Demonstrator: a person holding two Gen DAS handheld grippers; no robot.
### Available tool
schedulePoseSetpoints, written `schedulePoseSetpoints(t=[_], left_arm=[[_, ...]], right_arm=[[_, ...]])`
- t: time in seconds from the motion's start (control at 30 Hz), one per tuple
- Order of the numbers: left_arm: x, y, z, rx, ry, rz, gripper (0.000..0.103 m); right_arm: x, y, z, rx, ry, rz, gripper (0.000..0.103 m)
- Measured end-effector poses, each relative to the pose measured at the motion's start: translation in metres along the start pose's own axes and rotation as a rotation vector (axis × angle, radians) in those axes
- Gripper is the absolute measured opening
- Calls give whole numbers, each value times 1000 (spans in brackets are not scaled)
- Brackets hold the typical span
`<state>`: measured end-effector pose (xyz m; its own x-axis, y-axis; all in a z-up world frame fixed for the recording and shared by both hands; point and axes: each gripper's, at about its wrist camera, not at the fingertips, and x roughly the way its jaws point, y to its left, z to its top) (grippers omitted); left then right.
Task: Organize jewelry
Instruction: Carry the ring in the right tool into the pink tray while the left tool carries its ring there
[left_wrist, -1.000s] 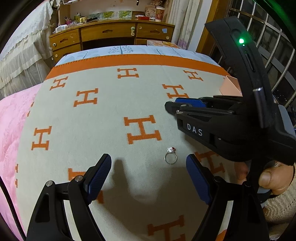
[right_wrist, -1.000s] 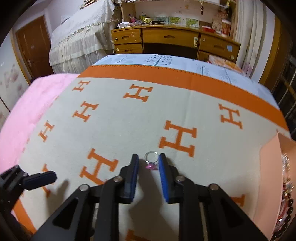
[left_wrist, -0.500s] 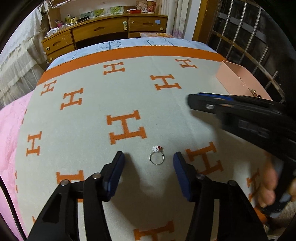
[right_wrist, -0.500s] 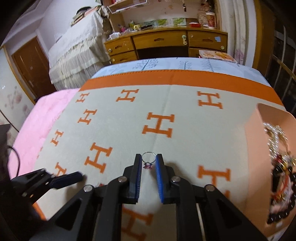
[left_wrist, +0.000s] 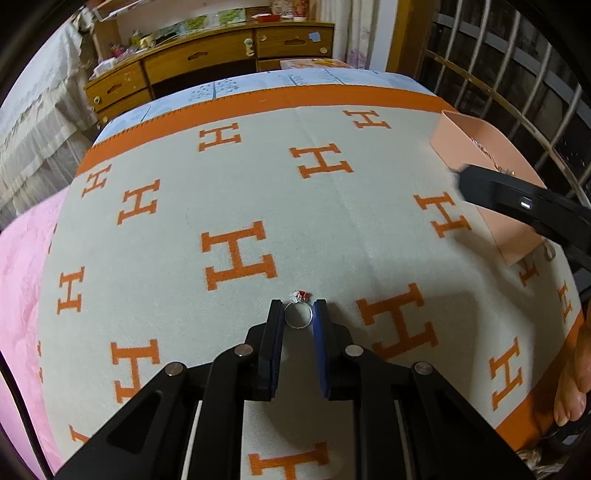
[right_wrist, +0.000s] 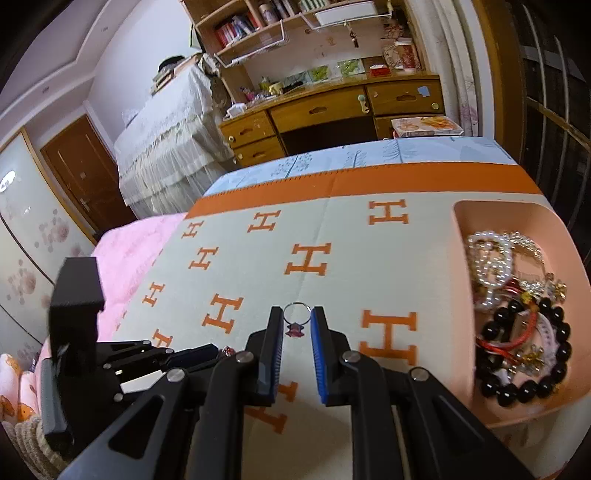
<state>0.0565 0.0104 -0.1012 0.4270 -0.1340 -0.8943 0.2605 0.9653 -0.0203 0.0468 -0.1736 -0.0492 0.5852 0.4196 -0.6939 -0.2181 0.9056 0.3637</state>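
My left gripper (left_wrist: 298, 314) is shut on a silver ring with a red and clear stone (left_wrist: 298, 317), low on the H-patterned blanket (left_wrist: 258, 192). My right gripper (right_wrist: 296, 321) is shut on a silver ring with a pink stone (right_wrist: 295, 325) and holds it above the blanket (right_wrist: 332, 236). The peach jewelry tray (right_wrist: 461, 258) with pearls and black beads stands just right of it. The same tray (left_wrist: 476, 155) shows at the right in the left wrist view, partly behind the right gripper's body.
A wooden desk with drawers (right_wrist: 332, 110) stands past the bed's far end. A pink quilt (left_wrist: 22, 266) lies along the left of the blanket. A metal railing (left_wrist: 517, 74) runs along the right side. The left gripper's body (right_wrist: 92, 350) sits at lower left in the right wrist view.
My left gripper has closed its fingers on the red-stone ring. My right gripper has lifted and swung right toward the tray with the pink-stone ring.
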Motion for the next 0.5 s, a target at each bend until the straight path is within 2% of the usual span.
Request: schedulePoseSetpoints(t=[0.13,0.27,0.4,0.5], left_arm=[[-8,-4,4,-14,-19,-7,14],[-24,-24,13,22,-58,-33,14],[-35,-54,33,72,-90,-86,14],[-38,-78,59,70,-101,-160,14]], right_arm=[[-23,-11,-2,13,-52,-7,15],[-48,-29,-1,45,-116,-37,15],[-67,-62,1,109,-169,-98,15],[-73,-91,1,185,-172,-130,15]])
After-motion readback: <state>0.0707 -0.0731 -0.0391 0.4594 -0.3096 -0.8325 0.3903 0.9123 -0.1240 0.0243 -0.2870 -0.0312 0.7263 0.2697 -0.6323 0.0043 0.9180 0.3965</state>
